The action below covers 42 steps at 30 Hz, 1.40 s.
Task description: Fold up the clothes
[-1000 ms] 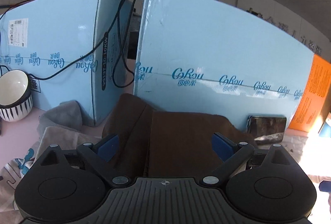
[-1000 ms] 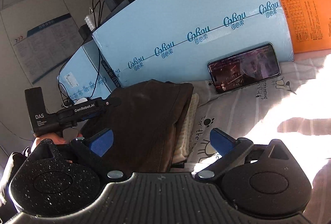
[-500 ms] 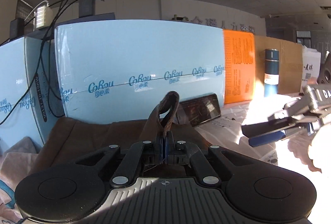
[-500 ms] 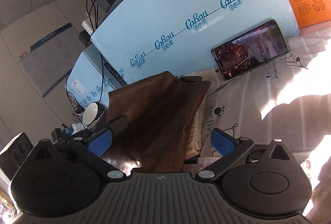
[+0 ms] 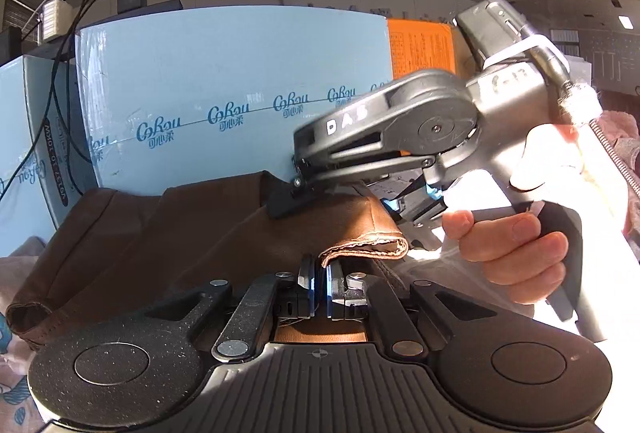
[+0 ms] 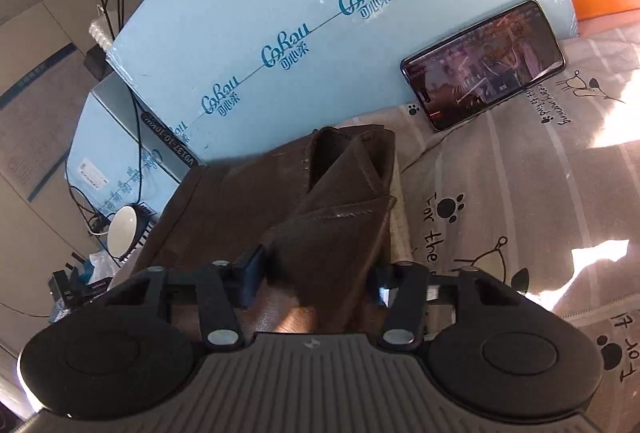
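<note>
Left wrist view: the left tool (image 5: 319, 283) sits nearly clamped at 6 o'clock, its blue pads pinching a stitched hem of the brown garment (image 5: 192, 233), though the jaws are easing open a little. The garment spreads from centre out to 9 o'clock across the table, its far edge against the blue boxes (image 5: 224, 89). Only this view shows the person's hand (image 5: 516, 253) at 3 o'clock, wrapped round the grey handle of the right tool (image 5: 404, 211), whose black finger lies on top of the garment. That tool fills the space from centre to 3 o'clock, leaving little free room there.

Right wrist view: the right tool (image 6: 316, 281) at 6 o'clock has its jaws closing, with a raised fold of the brown garment (image 6: 332, 217) between them; its pads do not yet visibly press the cloth. Seen only here are a phone (image 6: 484, 63) at 1 o'clock, propped on the blue boxes (image 6: 320, 5), a bowl (image 6: 124, 233) at 9 o'clock, and the printed cloth (image 6: 520, 185) covering the table, which lies open from 2 to 4 o'clock beside the garment's right edge.
</note>
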### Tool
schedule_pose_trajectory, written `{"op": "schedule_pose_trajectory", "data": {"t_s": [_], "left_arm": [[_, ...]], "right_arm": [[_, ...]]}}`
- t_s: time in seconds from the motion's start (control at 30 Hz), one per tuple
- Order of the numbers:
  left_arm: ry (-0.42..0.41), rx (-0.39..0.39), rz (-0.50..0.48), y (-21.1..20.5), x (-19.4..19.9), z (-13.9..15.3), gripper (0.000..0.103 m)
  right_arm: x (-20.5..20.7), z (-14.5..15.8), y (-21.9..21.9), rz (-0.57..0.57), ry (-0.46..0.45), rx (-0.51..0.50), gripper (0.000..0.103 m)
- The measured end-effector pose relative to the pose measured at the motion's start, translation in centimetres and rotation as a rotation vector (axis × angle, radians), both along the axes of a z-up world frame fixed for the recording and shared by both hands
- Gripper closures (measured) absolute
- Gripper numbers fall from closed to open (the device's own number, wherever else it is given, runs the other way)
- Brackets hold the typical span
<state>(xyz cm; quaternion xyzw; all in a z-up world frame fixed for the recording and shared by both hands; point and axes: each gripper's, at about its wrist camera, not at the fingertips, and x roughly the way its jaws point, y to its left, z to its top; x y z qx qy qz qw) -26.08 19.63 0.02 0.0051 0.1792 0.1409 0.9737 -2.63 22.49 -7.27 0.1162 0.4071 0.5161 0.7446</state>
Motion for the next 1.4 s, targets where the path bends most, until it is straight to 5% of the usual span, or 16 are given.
{"op": "schedule_pose_trajectory", "data": {"t_s": [0.07, 0.13, 0.3, 0.37, 0.4, 0.43, 0.47, 0.53, 0.73, 0.93, 1.1, 1.27, 1.37, 1.4], "left_arm": [[-0.076, -0.045, 0.025, 1.1, -1.9, 0.9, 0.074], [-0.157, -0.086, 0.06, 2.3, -3.8, 1.8, 0.028], [-0.202, -0.137, 0.474, 7.1, -5.8, 3.2, 0.021], [-0.131, -0.174, 0.564, 9.0, -5.1, 2.9, 0.026], [-0.094, -0.209, 0.553, 10.0, -4.7, 2.3, 0.034], [-0.065, -0.242, 0.528, 10.6, -4.2, 1.9, 0.066], [-0.041, -0.247, 0.529, 10.4, -3.7, 1.5, 0.08], [-0.082, -0.21, 0.474, 8.9, -3.5, 1.8, 0.094], [-0.285, -0.03, 0.295, 0.8, -2.0, 6.7, 0.095], [-0.433, -0.044, 0.131, -6.6, -1.7, 8.5, 0.094], [-0.392, -0.13, -0.023, -11.6, -1.4, 5.8, 0.091], [-0.223, -0.244, -0.131, -14.6, -0.4, 0.9, 0.082], [-0.13, -0.256, -0.196, -14.9, -0.3, -0.3, 0.063], [-0.119, -0.23, -0.202, -15.0, -0.4, -0.3, 0.045]], "right_arm": [[0.3, -0.4, -0.5, 0.014, 0.0, 0.024, 0.08], [0.4, -0.4, -1.1, 0.028, -0.007, 0.041, 0.086], [-0.3, 1.2, -3.3, 0.065, -0.047, 0.096, 0.092], [-0.8, 2.1, -4.3, 0.087, -0.071, 0.121, 0.093], [-1.1, 2.5, -4.8, 0.094, -0.085, 0.133, 0.094], [-1.3, 2.9, -5.2, 0.099, -0.1, 0.144, 0.094], [-1.5, 3.5, -5.7, 0.1, -0.119, 0.16, 0.095], [-1.6, 4.6, -7.1, 0.083, -0.158, 0.198, 0.095], [-0.1, 8.5, -13.3, -0.016, -0.238, 0.348, 0.096], [1.5, 10.6, -24.6, -0.136, -0.329, 0.466, 0.096], [2.2, 8.3, -34.6, -0.165, -0.339, 0.463, 0.096], [2.0, 3.9, -41.8, -0.201, -0.316, 0.372, 0.096], [1.7, 1.0, -45.7, -0.238, -0.248, 0.4, 0.096], [1.6, 0.0, -47.0, -0.249, -0.226, 0.416, 0.096]]}}
